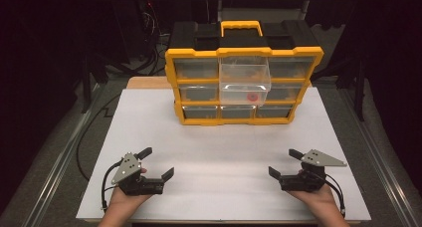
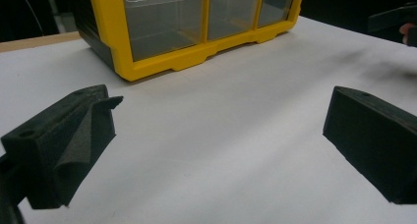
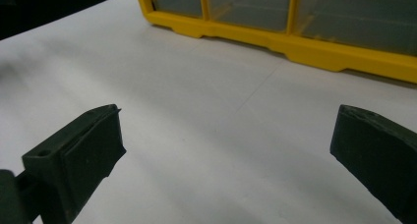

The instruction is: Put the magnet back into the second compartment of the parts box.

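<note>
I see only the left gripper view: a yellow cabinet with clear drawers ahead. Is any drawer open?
Observer: Yes. In the high view the top middle drawer of the cabinet is pulled out.
Operator: Is something inside it?
Observer: A small red object lies on its floor.
Operator: Where is the right gripper?
Observer: The right gripper is near the front edge of the table, jaws open, holding nothing.

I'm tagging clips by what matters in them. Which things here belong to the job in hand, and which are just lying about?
Job in hand:
- yellow drawer organiser
- pulled-out clear drawer
- small red item inside it
- left hand-held gripper, open
- right hand-held gripper, open

Just about:
- white tabletop sheet
- cables behind the table
</note>
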Available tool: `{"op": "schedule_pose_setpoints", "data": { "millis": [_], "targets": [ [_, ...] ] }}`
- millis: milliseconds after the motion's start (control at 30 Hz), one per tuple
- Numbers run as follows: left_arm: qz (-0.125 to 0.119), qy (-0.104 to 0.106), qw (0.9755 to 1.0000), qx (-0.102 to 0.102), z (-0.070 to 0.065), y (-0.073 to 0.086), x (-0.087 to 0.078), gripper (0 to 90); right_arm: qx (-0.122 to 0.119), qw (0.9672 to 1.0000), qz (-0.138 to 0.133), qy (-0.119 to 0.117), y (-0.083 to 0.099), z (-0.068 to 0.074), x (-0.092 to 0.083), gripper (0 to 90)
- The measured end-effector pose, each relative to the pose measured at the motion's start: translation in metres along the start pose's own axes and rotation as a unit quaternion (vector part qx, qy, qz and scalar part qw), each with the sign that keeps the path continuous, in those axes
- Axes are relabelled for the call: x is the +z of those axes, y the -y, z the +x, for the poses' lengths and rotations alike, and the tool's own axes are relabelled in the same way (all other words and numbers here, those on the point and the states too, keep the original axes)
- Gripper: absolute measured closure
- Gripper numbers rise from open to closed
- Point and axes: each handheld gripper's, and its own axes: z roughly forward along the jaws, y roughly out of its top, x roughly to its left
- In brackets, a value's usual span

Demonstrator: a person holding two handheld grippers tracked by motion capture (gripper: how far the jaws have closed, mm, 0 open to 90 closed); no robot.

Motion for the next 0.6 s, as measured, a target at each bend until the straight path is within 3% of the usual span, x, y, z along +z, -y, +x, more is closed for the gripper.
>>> {"op": "schedule_pose_setpoints", "data": {
  "millis": [133, 233, 300, 467, 600],
  "targets": [
    [0.004, -0.003, 1.0000, -0.002, 0.001, 0.000, 0.002, 0.3, -0.011, 0.9990, -0.038, 0.020, 0.002, 0.001, -0.015, 0.2],
    [0.010, -0.003, 0.9999, -0.006, 0.002, 0.001, 0.004, 0.3, -0.013, 0.9985, -0.048, 0.020, 0.002, 0.002, -0.019, 0.2],
    [0.016, -0.005, 0.9998, -0.006, 0.002, 0.002, 0.006, 0.3, 0.006, 0.9975, -0.067, 0.020, 0.000, 0.001, -0.020, 0.2],
    [0.014, -0.001, 0.9999, -0.005, 0.000, 0.002, 0.005, 0.3, -0.005, 0.9978, -0.060, 0.026, 0.001, 0.004, -0.019, 0.2],
    [0.014, 0.000, 0.9999, -0.004, 0.000, 0.002, 0.004, 0.3, 0.000, 0.9975, -0.063, 0.032, 0.000, 0.003, -0.019, 0.2]
  ]
}}
